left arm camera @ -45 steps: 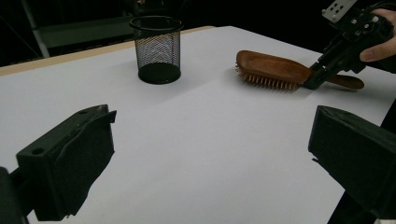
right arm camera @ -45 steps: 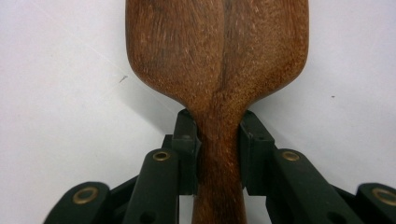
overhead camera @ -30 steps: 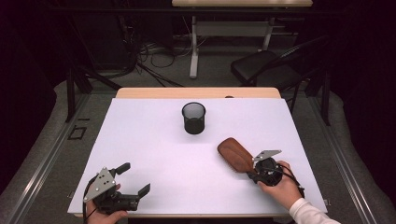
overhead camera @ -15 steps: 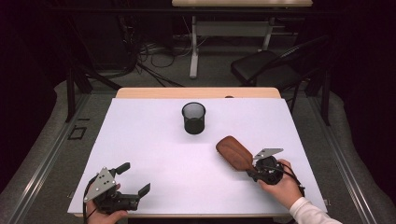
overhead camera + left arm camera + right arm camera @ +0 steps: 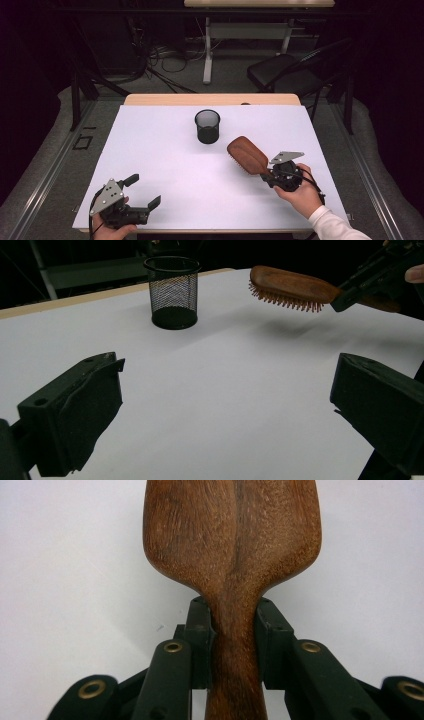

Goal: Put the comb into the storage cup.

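- The white table (image 5: 165, 150) spreads across the middle of the high view, its wooden far edge along the top of it.
- The wooden hairbrush (image 5: 247, 155) is up off the surface now, right of centre in the high view; a second ago it sat lower and closer to the sheet, and in the left gripper view its bristles (image 5: 285, 296) face down with a soft shadow well beneath.
- The right gripper (image 5: 272, 172), at lower right, has its jaws clamped on the brush's narrow neck (image 5: 235, 625), one pad on each side, paddle (image 5: 230, 530) pointing away from the hand.
- That rise reads as the pick-up done; my guess is the carry comes next, likely toward the cup.
- The black mesh pen cup (image 5: 207, 126) stands upright just above centre, up and left of the brush head, well apart from it.
- The left gripper (image 5: 142, 192), at lower left, rests with jaws spread wide and nothing between them, exactly where it was.
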{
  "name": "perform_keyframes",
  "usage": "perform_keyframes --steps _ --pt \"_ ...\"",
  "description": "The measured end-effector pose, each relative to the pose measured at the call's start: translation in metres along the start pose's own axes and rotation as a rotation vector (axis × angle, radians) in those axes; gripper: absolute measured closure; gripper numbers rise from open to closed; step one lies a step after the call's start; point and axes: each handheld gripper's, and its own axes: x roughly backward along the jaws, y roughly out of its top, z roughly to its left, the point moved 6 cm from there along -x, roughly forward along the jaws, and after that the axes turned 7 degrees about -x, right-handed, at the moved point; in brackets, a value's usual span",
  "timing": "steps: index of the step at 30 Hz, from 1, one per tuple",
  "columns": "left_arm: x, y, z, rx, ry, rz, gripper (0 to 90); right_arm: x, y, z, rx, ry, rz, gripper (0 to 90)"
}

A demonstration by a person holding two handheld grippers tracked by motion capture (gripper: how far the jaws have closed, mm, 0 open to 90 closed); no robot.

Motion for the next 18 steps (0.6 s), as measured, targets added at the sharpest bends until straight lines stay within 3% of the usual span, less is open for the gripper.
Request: perform_keyframes --steps 14,18 --pt "-0.006 0.013 0.011 0.047 -0.002 0.007 0.8 0.007 0.026 0.009 0.037 0.031 -0.047 71.4" --pt "-0.009 0.019 0.015 0.028 -0.006 0.031 1.1 0.008 0.032 0.013 0.056 0.033 -0.047 71.4"
